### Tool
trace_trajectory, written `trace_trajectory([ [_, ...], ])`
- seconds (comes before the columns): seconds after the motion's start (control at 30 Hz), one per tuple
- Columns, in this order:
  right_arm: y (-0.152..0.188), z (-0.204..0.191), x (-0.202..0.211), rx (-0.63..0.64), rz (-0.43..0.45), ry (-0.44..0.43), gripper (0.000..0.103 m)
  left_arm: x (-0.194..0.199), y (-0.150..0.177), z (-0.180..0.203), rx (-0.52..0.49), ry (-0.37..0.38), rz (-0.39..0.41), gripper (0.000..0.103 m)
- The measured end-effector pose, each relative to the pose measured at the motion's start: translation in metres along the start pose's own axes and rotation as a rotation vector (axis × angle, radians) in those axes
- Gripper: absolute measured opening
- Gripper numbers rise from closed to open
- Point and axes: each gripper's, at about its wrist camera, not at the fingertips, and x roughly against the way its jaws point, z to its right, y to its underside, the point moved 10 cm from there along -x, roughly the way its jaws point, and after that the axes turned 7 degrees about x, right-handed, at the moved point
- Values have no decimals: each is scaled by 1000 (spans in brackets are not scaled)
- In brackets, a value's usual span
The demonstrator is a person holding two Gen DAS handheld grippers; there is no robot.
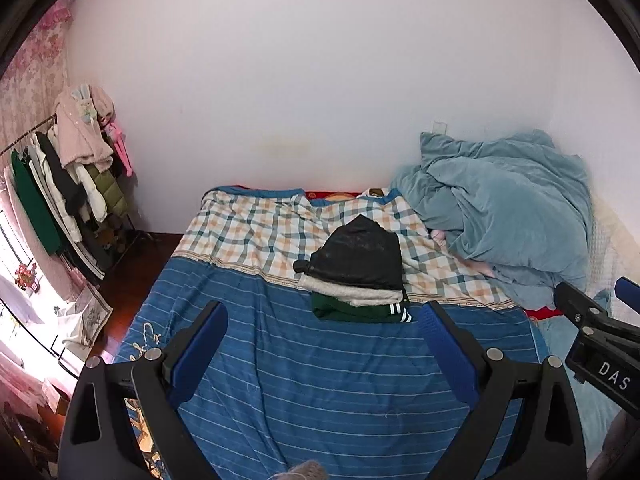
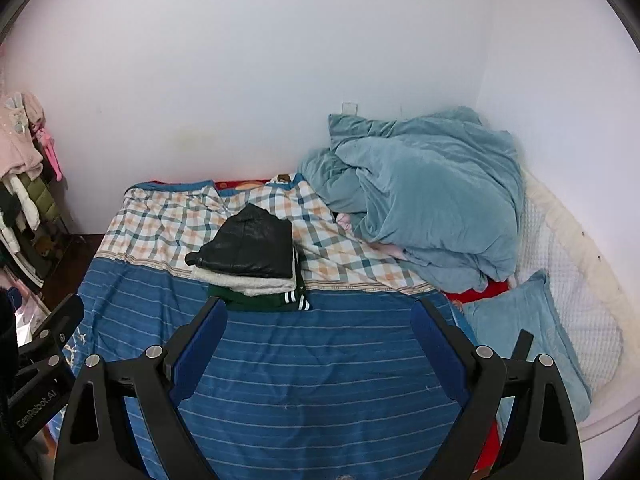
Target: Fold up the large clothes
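A stack of folded clothes sits in the middle of the bed: a shiny black jacket (image 1: pixel 360 256) on top, a cream fleece piece (image 1: pixel 352 294) under it, and a dark green garment with white stripes (image 1: pixel 360 312) at the bottom. The black jacket also shows in the right wrist view (image 2: pixel 252 246). My left gripper (image 1: pixel 324 344) is open and empty, held above the blue striped sheet (image 1: pixel 300 380) just in front of the stack. My right gripper (image 2: pixel 320 340) is open and empty, also in front of the stack. The right gripper shows at the right edge of the left wrist view (image 1: pixel 592 312).
A crumpled light blue duvet (image 1: pixel 500 220) is piled at the bed's far right, with a blue pillow (image 2: pixel 520 336) beside it. A clothes rack with hanging coats (image 1: pixel 68 184) stands left of the bed. A white wall runs behind.
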Motion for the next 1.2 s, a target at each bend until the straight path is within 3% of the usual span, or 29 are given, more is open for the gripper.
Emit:
trace_trajectory([
  [0.6, 3, -12, 15, 9, 18, -21, 99, 21, -2, -14, -6, -22, 60, 101],
  [1.2, 0, -14, 15, 6, 23, 1, 100, 21, -5, -19, -19, -10, 59, 101],
])
